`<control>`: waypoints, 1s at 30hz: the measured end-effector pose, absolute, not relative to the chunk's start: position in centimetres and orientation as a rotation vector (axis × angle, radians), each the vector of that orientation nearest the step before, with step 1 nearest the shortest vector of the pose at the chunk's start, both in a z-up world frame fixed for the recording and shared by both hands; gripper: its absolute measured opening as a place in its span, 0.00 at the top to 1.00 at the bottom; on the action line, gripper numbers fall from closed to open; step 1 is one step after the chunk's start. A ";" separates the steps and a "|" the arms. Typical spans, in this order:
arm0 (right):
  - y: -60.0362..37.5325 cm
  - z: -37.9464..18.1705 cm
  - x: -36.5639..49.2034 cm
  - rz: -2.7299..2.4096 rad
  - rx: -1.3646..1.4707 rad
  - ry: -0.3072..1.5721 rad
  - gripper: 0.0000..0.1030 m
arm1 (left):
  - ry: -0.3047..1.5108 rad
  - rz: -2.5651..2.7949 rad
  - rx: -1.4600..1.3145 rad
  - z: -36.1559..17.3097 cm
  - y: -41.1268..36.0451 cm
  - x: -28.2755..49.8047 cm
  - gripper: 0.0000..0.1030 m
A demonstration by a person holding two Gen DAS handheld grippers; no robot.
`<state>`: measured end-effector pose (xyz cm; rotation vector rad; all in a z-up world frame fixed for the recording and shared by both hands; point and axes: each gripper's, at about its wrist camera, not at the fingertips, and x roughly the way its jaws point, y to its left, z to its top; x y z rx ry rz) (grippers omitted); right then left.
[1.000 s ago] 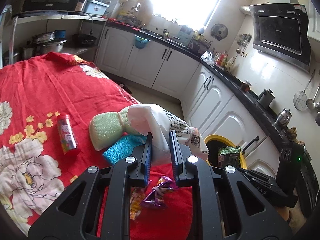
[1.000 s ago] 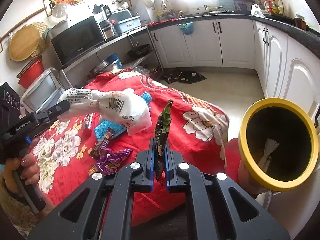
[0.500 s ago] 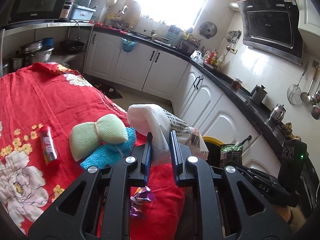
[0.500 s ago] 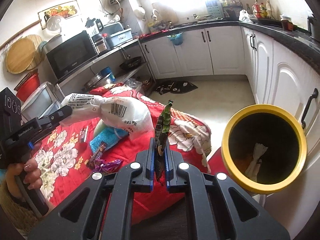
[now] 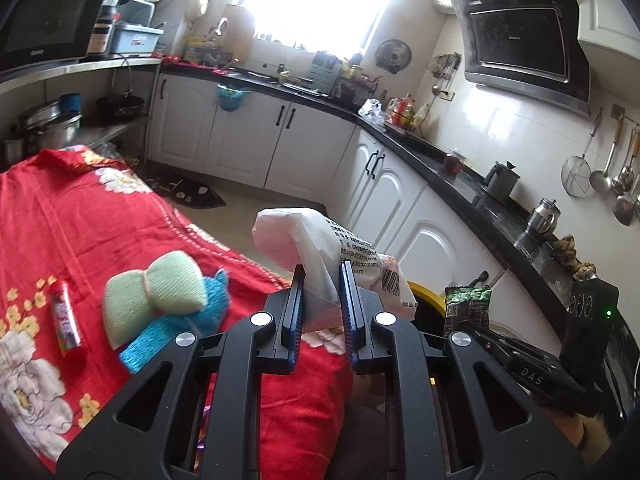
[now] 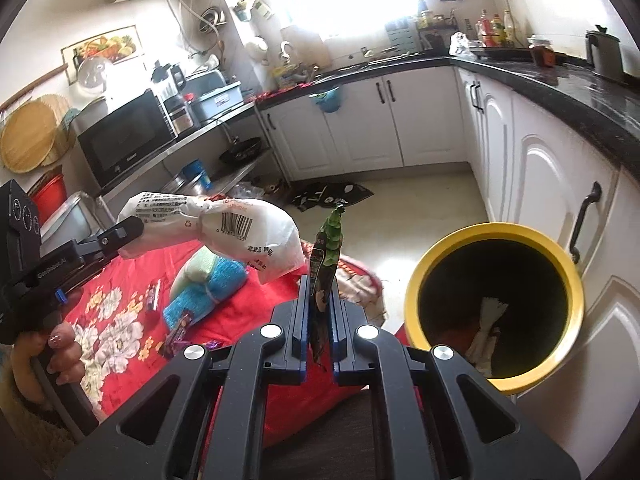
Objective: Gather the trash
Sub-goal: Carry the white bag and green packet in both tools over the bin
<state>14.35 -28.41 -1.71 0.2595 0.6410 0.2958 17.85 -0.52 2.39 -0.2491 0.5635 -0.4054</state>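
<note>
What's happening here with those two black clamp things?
A person is clearing trash off a red-clothed table. The left gripper is shut on a white plastic bag; the right gripper pinches a green snack wrapper. Both hang near the yellow-rimmed bin, nothing dropped in yet.

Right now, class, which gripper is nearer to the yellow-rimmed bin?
Right. The right gripper, shut on a green wrapper, sits just beside the yellow-rimmed bin. The left gripper, holding a white plastic bag, is farther off, over the red tablecloth.
</note>
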 end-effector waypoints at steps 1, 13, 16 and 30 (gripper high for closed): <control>-28.7 -1.7 14.3 0.290 0.262 0.638 0.92 | 0.562 -0.410 -0.246 2.5 -0.8 17.9 0.89; -32.5 -0.7 13.7 0.216 0.302 0.586 0.92 | 0.557 -0.472 -0.208 3.1 -5.1 19.0 0.89; -33.7 -0.6 13.6 0.196 0.317 0.576 0.92 | 0.556 -0.486 -0.196 3.2 -6.2 19.3 0.89; -38.6 -0.8 13.4 0.080 0.357 0.551 0.92 | 0.568 -0.567 -0.125 2.8 -12.2 20.9 0.89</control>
